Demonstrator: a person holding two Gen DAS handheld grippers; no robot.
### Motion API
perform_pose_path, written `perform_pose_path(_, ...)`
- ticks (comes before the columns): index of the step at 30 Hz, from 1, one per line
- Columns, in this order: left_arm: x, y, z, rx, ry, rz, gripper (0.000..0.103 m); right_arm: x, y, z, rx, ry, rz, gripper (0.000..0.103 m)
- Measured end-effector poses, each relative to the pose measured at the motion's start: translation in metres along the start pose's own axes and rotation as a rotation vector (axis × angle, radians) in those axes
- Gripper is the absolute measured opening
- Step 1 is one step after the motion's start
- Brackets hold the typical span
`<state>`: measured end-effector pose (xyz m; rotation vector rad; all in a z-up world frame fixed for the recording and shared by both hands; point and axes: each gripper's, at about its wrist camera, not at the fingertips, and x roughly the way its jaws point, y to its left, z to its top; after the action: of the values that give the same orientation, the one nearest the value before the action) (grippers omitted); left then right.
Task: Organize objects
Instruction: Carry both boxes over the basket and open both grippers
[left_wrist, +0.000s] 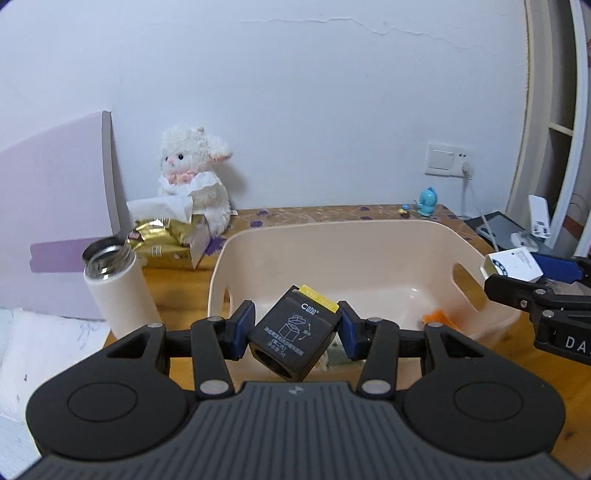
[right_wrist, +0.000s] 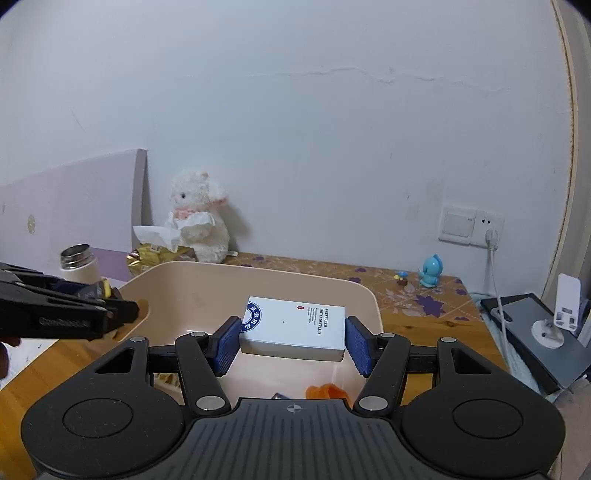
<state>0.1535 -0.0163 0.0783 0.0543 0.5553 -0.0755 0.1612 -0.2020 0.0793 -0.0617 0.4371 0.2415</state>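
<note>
My left gripper (left_wrist: 295, 330) is shut on a small black box (left_wrist: 293, 338) with a yellow flap, held tilted above the near left part of the beige plastic basket (left_wrist: 369, 236). My right gripper (right_wrist: 291, 341) is shut on a white box (right_wrist: 293, 326) with a blue round logo, held flat above the basket (right_wrist: 207, 267). The right gripper with the white box (left_wrist: 511, 266) shows at the right edge of the left wrist view. The left gripper (right_wrist: 122, 310) shows at the left of the right wrist view. An orange item (right_wrist: 325, 391) lies in the basket's bottom.
On the wooden table (left_wrist: 177, 284) stand an open white thermos (left_wrist: 118, 288), a gold tissue pack (left_wrist: 166, 240), a white plush lamb (left_wrist: 194, 177) and a blue toy figure (right_wrist: 430, 271). A dark tablet (right_wrist: 532, 332) with a white device lies to the right. A wall socket (right_wrist: 472, 225) has a cable plugged in.
</note>
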Motion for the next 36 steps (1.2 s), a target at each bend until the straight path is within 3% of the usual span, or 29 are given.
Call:
perform_pose_path(4, 0.034, -0.003, 0.007, 0.009, 0.052, 0.023, 0.050, 0.026, 0.001, 0.001, -0.010, 0.053, -0.014, 0.058)
perform_pose_path(9, 0.078, -0.004, 0.004, -0.009, 0.175, 0.003, 0.050, 0.050, 0.002, -0.003, -0.015, 0.135, -0.014, 0.058)
perform_pose_path(15, 0.103, -0.006, -0.005, 0.011, 0.242, 0.009, 0.050, 0.066, 0.001, -0.013, -0.002, 0.227, -0.002, 0.058)
perform_pose_path(17, 0.106, -0.007, -0.008, 0.018, 0.256, 0.013, 0.050, 0.065, 0.000, -0.014, 0.002, 0.234, -0.004, 0.066)
perform_pose_path(19, 0.108, -0.006, -0.009, 0.015, 0.272, 0.008, 0.050, 0.061, -0.001, -0.014, 0.008, 0.229, -0.003, 0.066)
perform_pose_path(22, 0.101, -0.007, -0.006, 0.025, 0.261, 0.009, 0.055, 0.051, -0.003, -0.012, 0.019, 0.217, -0.009, 0.072)
perform_pose_path(26, 0.078, -0.012, 0.000, 0.039, 0.201, 0.025, 0.082, 0.031, -0.005, -0.011, 0.040, 0.200, -0.015, 0.081)
perform_pose_path(28, 0.067, -0.013, 0.002, 0.042, 0.180, 0.031, 0.085, 0.019, -0.005, -0.011, 0.047, 0.191, -0.021, 0.087)
perform_pose_path(36, 0.023, -0.010, 0.003, 0.034, 0.133, 0.027, 0.089, -0.025, -0.002, -0.008, 0.064, 0.149, -0.028, 0.091)
